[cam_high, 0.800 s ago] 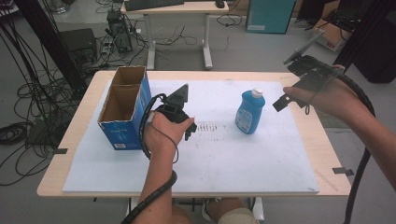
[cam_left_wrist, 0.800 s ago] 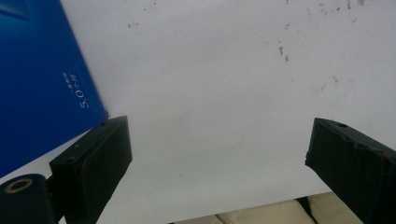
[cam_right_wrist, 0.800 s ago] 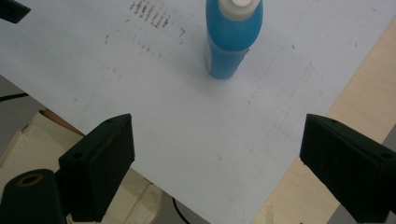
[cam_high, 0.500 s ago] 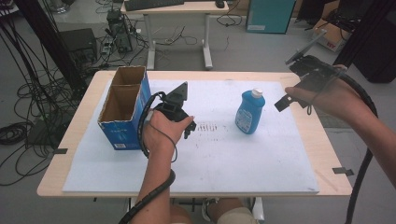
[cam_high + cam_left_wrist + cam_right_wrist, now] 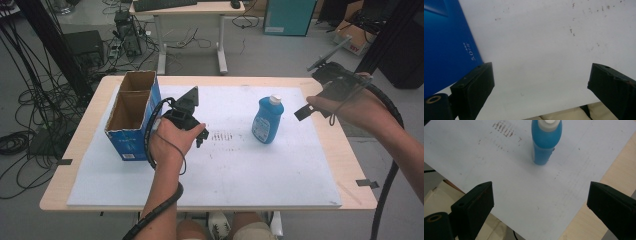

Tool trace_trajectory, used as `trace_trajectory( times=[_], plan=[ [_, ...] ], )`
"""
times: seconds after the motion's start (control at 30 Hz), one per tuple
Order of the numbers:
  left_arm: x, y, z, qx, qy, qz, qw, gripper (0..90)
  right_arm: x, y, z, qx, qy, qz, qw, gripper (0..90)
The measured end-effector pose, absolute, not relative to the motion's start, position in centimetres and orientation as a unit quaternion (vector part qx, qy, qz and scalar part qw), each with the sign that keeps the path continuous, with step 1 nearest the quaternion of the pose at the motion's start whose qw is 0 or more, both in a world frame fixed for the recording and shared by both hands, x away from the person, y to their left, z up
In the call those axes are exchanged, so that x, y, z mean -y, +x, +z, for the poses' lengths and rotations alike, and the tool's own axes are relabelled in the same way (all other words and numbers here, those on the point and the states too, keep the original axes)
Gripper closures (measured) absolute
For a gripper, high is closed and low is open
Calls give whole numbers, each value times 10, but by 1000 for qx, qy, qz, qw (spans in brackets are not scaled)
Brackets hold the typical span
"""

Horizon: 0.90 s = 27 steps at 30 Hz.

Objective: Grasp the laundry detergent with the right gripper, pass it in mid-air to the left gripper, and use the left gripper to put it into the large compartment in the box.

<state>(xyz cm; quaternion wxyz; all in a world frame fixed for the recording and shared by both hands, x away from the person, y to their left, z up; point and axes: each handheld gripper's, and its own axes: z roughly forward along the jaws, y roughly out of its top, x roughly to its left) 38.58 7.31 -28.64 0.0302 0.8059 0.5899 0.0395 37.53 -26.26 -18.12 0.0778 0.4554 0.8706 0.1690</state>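
The blue dish-soap bottle (image 5: pixel 267 120) stands upright on the worktop's white sheet (image 5: pixel 250 170), well right of the cardboard box (image 5: pixel 131 115). The right tool (image 5: pixel 306 112), jaws wide and empty, hovers right of the bottle; it should straddle the body squarely. The left tool (image 5: pixel 200 137) waits beside the box, jaws wide.

A blue bottle (image 5: pixel 267 120) stands upright between the left gripper (image 5: pixel 200 136) and the right gripper (image 5: pixel 303 112), near a cardboard box (image 5: pixel 131 115).
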Motion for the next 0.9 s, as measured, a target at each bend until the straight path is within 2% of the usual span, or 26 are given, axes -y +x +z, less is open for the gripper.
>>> trace_trajectory(
  times=[0.9],
  plan=[
    [-66,373,-275,-552,831,52,47,69,294,366,-232,-865,414,249,134,45]
  ],
)
